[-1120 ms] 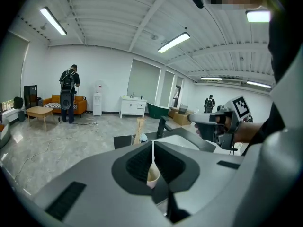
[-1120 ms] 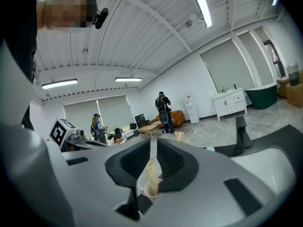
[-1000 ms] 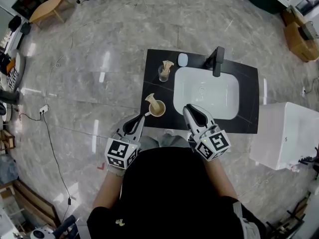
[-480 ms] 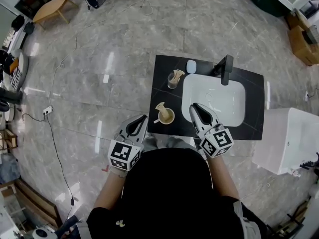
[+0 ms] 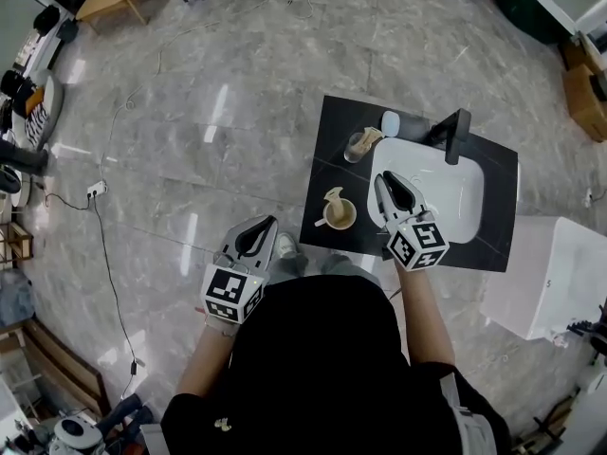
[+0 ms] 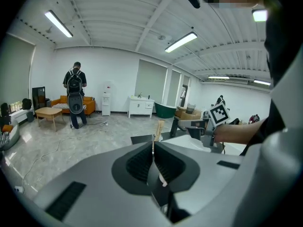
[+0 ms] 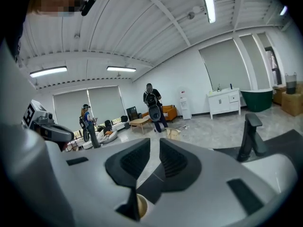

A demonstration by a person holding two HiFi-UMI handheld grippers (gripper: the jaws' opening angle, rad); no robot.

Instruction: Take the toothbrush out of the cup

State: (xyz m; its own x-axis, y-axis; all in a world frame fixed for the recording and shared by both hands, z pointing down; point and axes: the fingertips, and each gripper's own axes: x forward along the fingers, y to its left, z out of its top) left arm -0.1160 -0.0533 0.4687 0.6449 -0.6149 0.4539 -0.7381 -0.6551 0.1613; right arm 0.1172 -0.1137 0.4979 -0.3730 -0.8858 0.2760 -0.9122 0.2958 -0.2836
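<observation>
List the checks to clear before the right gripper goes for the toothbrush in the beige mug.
1. Toothbrush stands in beige mug: ok.
2. Right gripper empty: ok, jaws slightly apart, nothing between.
3. Right gripper lined up over the toothbrush: not ok, it hangs beside the mug at the sink's edge.
4. Left gripper out of the way: ok, shut, over the floor beside the counter.
5. Glass cup apart from the mug: ok.
6. Jaw gap wide enough for the handle: cannot tell.

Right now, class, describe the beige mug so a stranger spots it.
Find the black countertop with the white sink. Left of the sink stand two cups; the beige mug is the nearer, opaque one with a handle, unlike the clear glass behind.
</observation>
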